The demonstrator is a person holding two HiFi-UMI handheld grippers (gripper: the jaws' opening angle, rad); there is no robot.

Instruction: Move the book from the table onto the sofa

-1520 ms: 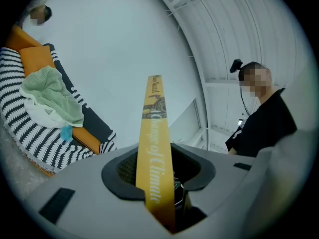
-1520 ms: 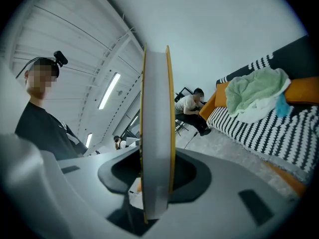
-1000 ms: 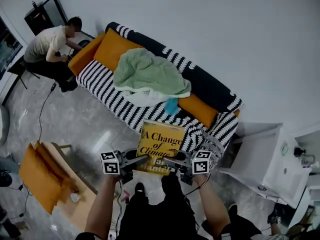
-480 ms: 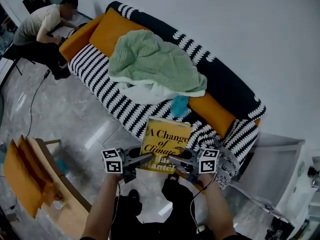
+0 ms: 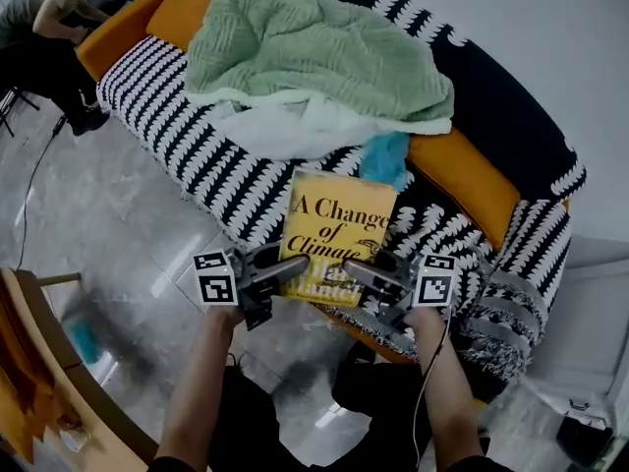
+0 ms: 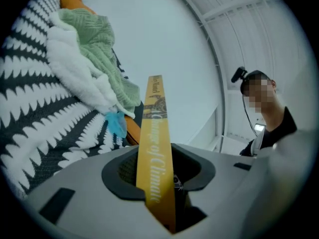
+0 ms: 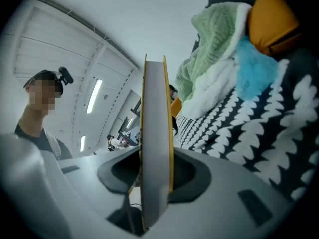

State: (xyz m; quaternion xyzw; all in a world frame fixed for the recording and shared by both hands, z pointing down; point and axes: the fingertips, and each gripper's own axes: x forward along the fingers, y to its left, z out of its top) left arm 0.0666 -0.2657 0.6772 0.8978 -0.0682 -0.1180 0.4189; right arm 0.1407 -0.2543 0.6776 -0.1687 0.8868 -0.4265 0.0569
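A yellow book (image 5: 339, 234) with "A Change of Climate" on its cover hangs flat over the front edge of the black-and-white patterned sofa (image 5: 187, 155). My left gripper (image 5: 287, 269) is shut on the book's near left part, my right gripper (image 5: 360, 273) on its near right part. In the left gripper view the yellow spine (image 6: 154, 143) runs up between the jaws of the left gripper (image 6: 157, 178). The right gripper view shows the book's white page edge (image 7: 153, 148) clamped in the right gripper (image 7: 152, 178), with the sofa (image 7: 259, 128) beyond.
A green blanket (image 5: 314, 57) lies on the seat over a white cloth (image 5: 295, 131), with a blue cloth (image 5: 385, 157) and an orange cushion (image 5: 462, 180) beside it. A person (image 5: 44, 8) crouches at the sofa's far left end. A wooden table (image 5: 59, 401) edges in at lower left.
Both grippers have sunk together with the book toward the sofa. The sofa and blanket now loom larger and closer under the book.
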